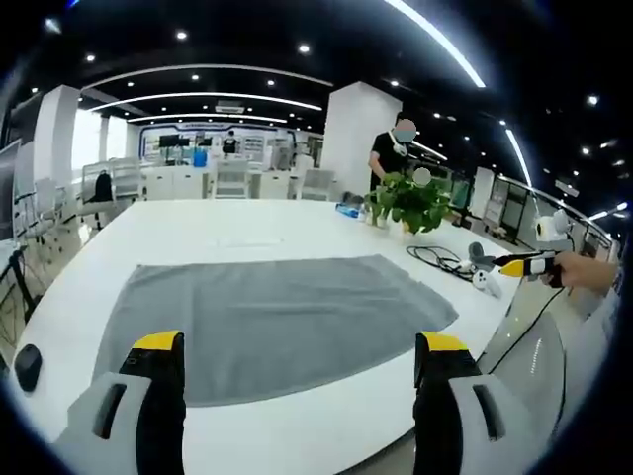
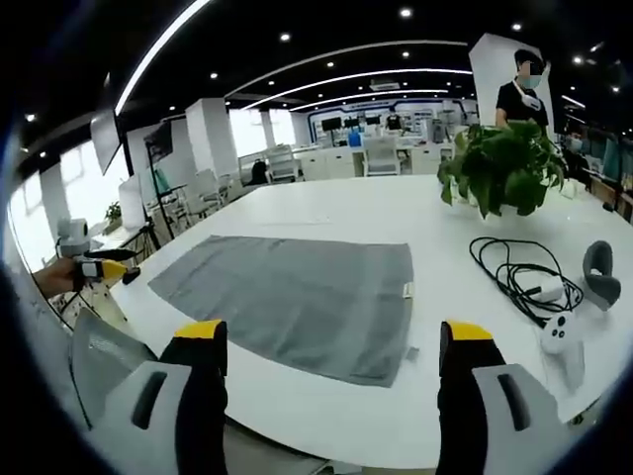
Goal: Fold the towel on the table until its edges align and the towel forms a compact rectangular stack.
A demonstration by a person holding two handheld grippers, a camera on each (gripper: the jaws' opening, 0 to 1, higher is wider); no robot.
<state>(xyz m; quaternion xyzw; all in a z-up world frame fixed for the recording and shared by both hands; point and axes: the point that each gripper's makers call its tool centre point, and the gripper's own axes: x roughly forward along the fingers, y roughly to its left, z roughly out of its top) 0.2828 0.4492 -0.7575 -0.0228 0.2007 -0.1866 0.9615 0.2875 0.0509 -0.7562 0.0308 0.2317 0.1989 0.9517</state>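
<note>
- Where the left gripper view begins, at its lower edge, the left gripper point(image 1: 302, 346) rises with its two yellow-tipped jaws spread wide apart, nothing between them, held above the near edge of the table point(image 1: 178, 233).
- Likewise the right gripper point(image 2: 334, 336), in the right gripper view, stands with jaws parted and empty over its own near table edge.
- Just beyond the jaws, a grey towel point(image 1: 272, 317) lies spread flat in a single layer on the white table, unfolded; in the right gripper view its far-right corner carries a small pale tag point(image 2: 406, 290).
- At the table's left rim in the left gripper view sits a small dark object point(image 1: 28, 366), too blurred to name.
- To the right of the towel and apart from it lie a coiled black cable point(image 2: 509, 269), a white handheld controller point(image 2: 557, 333) and a grey curved object point(image 2: 600, 272), possibly a headset part.
- Farther back, a potted green plant point(image 2: 504, 163) stands on the table.
- Each gripper appears in the other's view, held in a hand at the frame's side point(image 1: 529, 265).
- Behind the plant a person in black point(image 1: 393, 150) stands beside a white column point(image 1: 356, 134); office chairs point(image 1: 229, 178) and ceiling light strips point(image 1: 208, 97) fill the background.
</note>
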